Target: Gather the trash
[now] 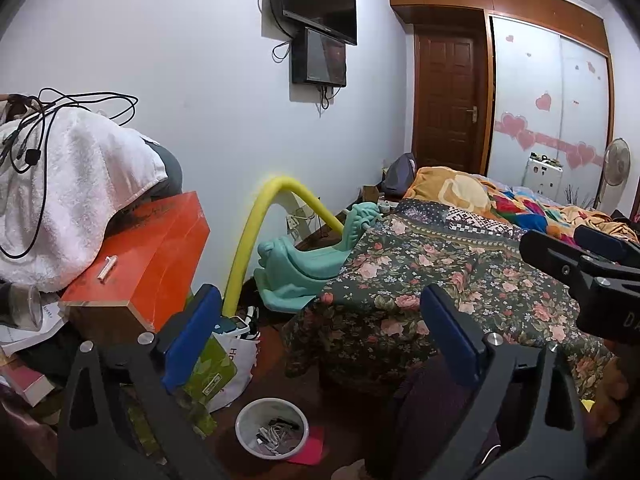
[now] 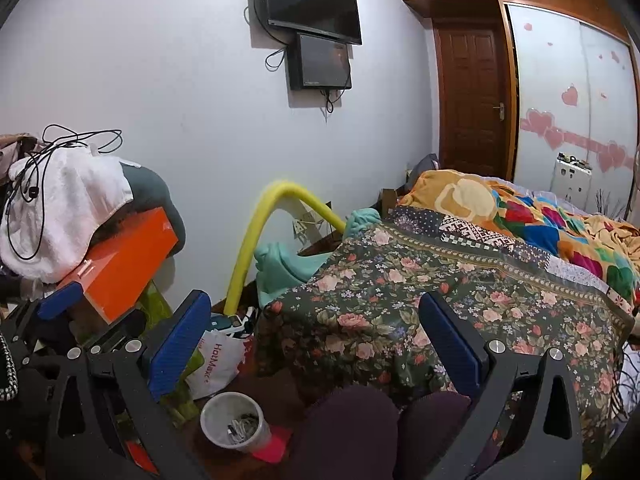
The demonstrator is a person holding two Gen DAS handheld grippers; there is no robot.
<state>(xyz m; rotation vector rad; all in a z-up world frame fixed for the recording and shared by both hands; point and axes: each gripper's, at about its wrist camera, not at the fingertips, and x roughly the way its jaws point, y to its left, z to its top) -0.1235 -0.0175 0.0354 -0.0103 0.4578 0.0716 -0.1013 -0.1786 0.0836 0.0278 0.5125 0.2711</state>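
A small white trash bin with scraps inside stands on the floor below me; it also shows in the right wrist view. A pink paper lies beside it, also in the right wrist view. My left gripper is open and empty above the floor, between the bin and the bed. My right gripper is open and empty, over the bed's corner. The right gripper also shows at the right edge of the left wrist view, and the left gripper shows at the left of the right wrist view.
A bed with a floral cover fills the right. An orange box, a white towel and cables pile up at left. A yellow foam tube, teal plastic piece and white shopping bag stand by the wall.
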